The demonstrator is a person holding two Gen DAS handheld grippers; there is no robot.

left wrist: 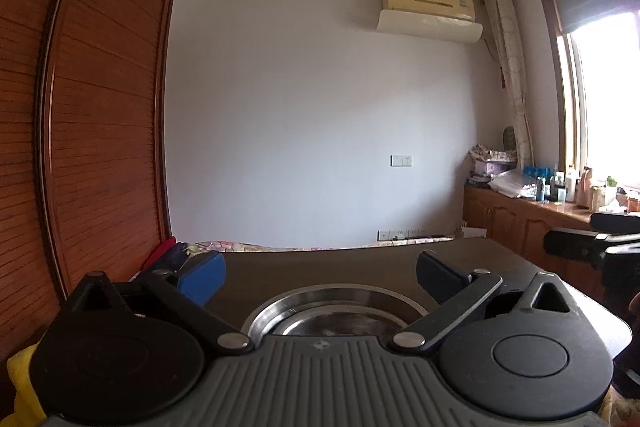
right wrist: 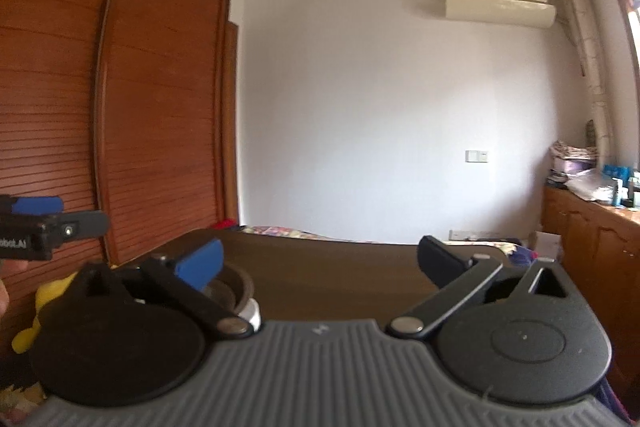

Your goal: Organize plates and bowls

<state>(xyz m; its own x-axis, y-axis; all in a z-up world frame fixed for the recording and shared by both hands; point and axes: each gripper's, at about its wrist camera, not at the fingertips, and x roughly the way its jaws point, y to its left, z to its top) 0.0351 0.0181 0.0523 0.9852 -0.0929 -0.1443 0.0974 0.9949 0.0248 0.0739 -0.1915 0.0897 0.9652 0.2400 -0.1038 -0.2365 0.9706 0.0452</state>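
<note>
Steel round plate (left wrist: 328, 319): on dark wooden table (left wrist: 360, 267), near edge
Left gripper (left wrist: 320, 271): jaws wide apart, holding nothing
Right gripper (right wrist: 320, 263): same, spread and empty

We faced a plain white wall (left wrist: 312, 107) with a switch plate (left wrist: 401, 160) at mid-height. An air conditioner (left wrist: 430, 11) was mounted high near the right corner. A slatted wooden wardrobe (left wrist: 100, 115) stood on the left. On the right, daylight entered through a window (left wrist: 604, 99) with a curtain (left wrist: 510, 67) beside it, above a cluttered wooden cabinet (left wrist: 516, 219). A dark wooden table (right wrist: 320, 267) lay in front.
</note>
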